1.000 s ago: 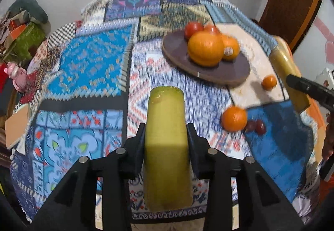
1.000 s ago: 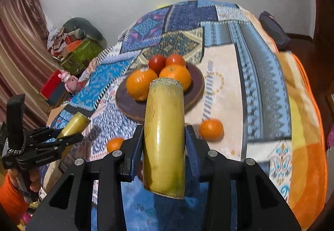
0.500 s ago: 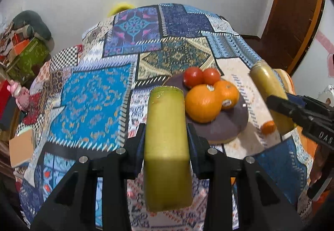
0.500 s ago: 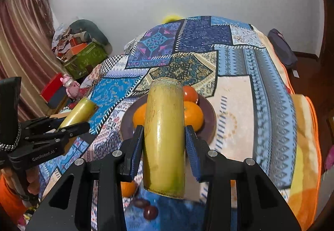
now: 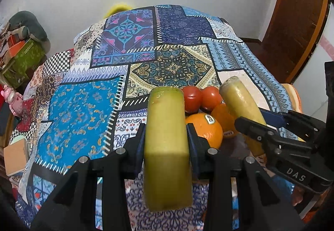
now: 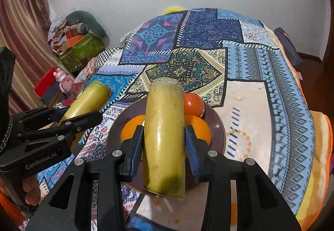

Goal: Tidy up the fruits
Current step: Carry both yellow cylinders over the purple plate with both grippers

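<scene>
Left gripper (image 5: 167,143) fingers clamp a greenish sugarcane piece (image 5: 167,147); right gripper (image 6: 165,145) fingers clamp a yellower cane piece (image 6: 163,135). Both held in air over dark plate (image 6: 217,126) with oranges (image 5: 205,129) and tomatoes (image 5: 192,98) on patchwork-covered bed (image 6: 261,105).

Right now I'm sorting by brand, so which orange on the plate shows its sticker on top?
The front orange, nearest the left gripper; the orange behind it has its sticker low on the side.

left wrist: above table, forward | right wrist: same | shared: plate (image 6: 219,126)
</scene>
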A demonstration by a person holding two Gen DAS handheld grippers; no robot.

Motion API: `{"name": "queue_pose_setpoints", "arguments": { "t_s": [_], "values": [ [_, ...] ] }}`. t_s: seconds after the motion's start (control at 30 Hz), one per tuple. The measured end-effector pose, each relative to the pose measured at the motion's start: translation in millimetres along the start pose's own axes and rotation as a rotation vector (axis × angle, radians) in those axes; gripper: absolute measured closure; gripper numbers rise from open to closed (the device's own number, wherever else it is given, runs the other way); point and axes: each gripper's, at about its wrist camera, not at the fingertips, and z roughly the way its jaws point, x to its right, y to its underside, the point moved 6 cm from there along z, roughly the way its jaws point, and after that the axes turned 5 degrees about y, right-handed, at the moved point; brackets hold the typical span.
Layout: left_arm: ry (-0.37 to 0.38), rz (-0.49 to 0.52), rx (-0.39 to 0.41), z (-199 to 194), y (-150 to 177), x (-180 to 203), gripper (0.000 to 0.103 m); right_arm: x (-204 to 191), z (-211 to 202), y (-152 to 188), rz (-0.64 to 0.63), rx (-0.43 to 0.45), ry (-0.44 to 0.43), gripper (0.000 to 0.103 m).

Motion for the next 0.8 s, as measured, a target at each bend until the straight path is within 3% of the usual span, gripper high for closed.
{"name": "queue_pose_setpoints", "arguments": {
  "t_s": [0.4,0.8],
  "values": [
    [-0.001,-0.009,-0.031,40,-7,-6,0.066,3,24,-4,-0.005,-0.028,0.012,0.067],
    [0.023,-0.021,-0.054,55,-4,-8,0.069,1,31,-4,-0.003,-0.036,0.008,0.066]
  ]
}}
